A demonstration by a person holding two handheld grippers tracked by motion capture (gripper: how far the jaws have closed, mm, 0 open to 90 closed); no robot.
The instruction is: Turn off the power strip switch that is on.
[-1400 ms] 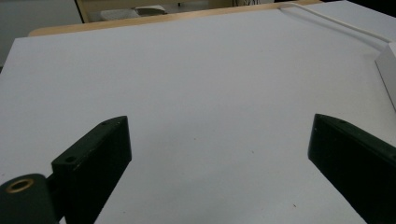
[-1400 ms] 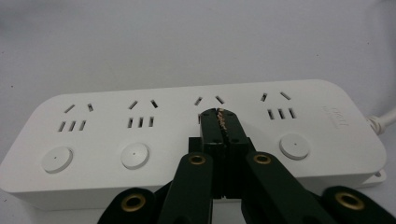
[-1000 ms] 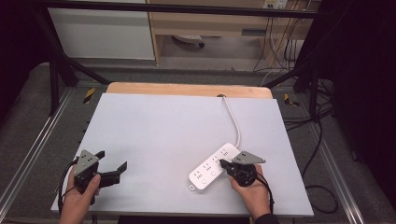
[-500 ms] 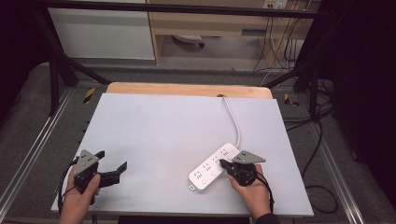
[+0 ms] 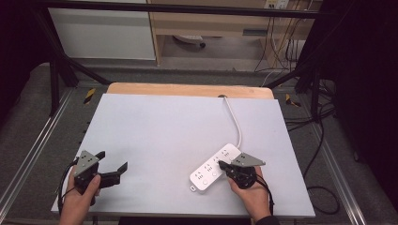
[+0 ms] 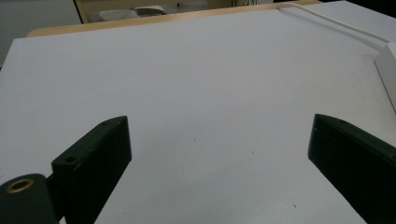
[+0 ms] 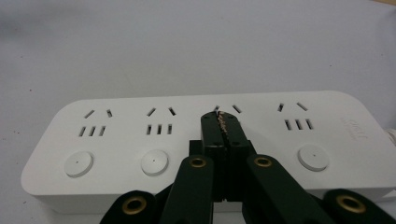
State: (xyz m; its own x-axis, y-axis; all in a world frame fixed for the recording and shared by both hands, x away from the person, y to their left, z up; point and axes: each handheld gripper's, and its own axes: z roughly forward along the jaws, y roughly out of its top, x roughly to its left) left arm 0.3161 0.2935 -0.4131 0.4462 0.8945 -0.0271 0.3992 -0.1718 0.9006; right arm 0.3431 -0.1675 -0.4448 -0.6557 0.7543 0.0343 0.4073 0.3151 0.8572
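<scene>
A white power strip (image 5: 214,168) with several sockets and round buttons lies on the white table top, right of centre; its white cable (image 5: 235,121) runs to the far edge. My right gripper (image 5: 220,164) is shut, its joined tips resting over the strip. In the right gripper view the closed tips (image 7: 223,116) sit on the strip (image 7: 140,140) at the third socket group, covering where that group's button would be. My left gripper (image 5: 112,164) is open at the near left of the table, jaws wide apart over bare surface (image 6: 210,116). The strip's corner (image 6: 388,65) shows at that view's right edge.
The white table top (image 5: 169,126) has a wooden strip (image 5: 187,90) along its far edge. Metal rails (image 5: 33,150) run along both sides. Cables (image 5: 324,136) trail on the floor to the right, and a cabinet and shelf stand beyond the table.
</scene>
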